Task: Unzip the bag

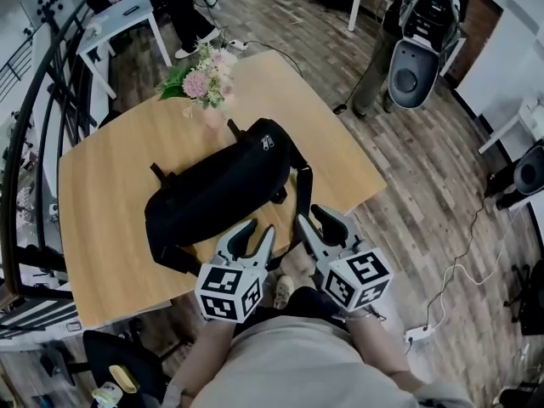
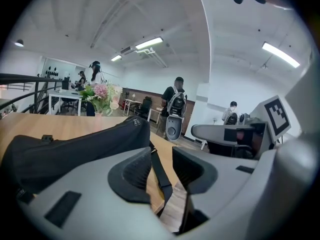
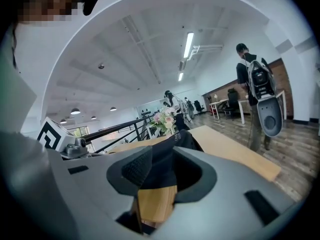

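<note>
Just ahead of both grippers, a black bag [image 1: 221, 189] lay across a wooden table [image 1: 110, 228], its long side facing them. Neither gripper touched it. The left gripper [image 1: 255, 238] hovered over the table's near edge with its jaws spread and nothing between the pads. Through its own view, the gap of the left gripper [image 2: 161, 156] framed only the bag's strap [image 2: 160, 175], which hung off the table edge further out. The bulk of the bag [image 2: 75, 146] sat ahead and to the left of that gripper.

Close beside it on the right, the right gripper [image 1: 321, 224] was held just off the table's edge, next to the strap [image 1: 302, 198]. Its jaws also stood apart and empty. In the right gripper view, the gripper [image 3: 162, 166] pointed at the bag [image 3: 175, 140], which rose beyond the gap without reaching the pads.

A zip pull [image 2: 135, 121] showed at the bag's far end, on its top. Beyond the bag, farther from both grippers, stood a vase of flowers [image 1: 208, 79]. Well past the table, a person [image 1: 399, 32] carrying a grey pack stood on the wooden floor.
</note>
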`<control>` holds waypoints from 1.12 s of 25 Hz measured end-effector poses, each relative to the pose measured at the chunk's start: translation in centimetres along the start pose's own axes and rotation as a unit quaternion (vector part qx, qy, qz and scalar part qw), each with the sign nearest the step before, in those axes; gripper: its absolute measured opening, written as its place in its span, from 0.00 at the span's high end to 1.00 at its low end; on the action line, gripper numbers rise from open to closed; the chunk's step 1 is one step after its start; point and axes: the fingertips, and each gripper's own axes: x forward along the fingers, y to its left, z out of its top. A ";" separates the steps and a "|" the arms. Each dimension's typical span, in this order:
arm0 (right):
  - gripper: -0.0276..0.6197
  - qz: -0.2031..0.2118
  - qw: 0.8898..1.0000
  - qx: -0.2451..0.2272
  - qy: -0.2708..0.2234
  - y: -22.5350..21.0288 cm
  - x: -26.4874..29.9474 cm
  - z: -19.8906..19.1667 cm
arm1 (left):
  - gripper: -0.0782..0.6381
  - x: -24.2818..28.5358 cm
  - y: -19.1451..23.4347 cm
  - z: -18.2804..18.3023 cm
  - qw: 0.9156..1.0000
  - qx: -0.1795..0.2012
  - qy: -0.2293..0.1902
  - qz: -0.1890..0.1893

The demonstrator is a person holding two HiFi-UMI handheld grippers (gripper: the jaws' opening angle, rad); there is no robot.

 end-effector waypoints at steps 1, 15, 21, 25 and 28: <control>0.77 0.004 1.000 0.002 0.002 -0.5 0.3 0.1 | 0.69 0.6 -0.1 0.1 1.000 0.001 0.002 0.002; 0.78 0.010 0.999 0.038 0.024 -4.1 1.4 -0.9 | 0.78 4.1 -0.3 -0.2 1.000 0.010 0.021 0.009; 0.78 0.018 0.999 0.037 0.031 -3.7 2.7 -0.8 | 0.78 4.6 0.9 1.0 1.000 0.016 0.010 0.015; 0.78 0.013 0.999 0.039 0.030 -4.5 4.4 0.2 | 0.78 5.6 1.8 3.0 0.998 0.060 -0.001 0.019; 0.77 0.011 0.999 0.039 0.028 -4.9 5.7 1.2 | 0.78 6.6 2.7 4.5 0.994 0.104 -0.002 0.030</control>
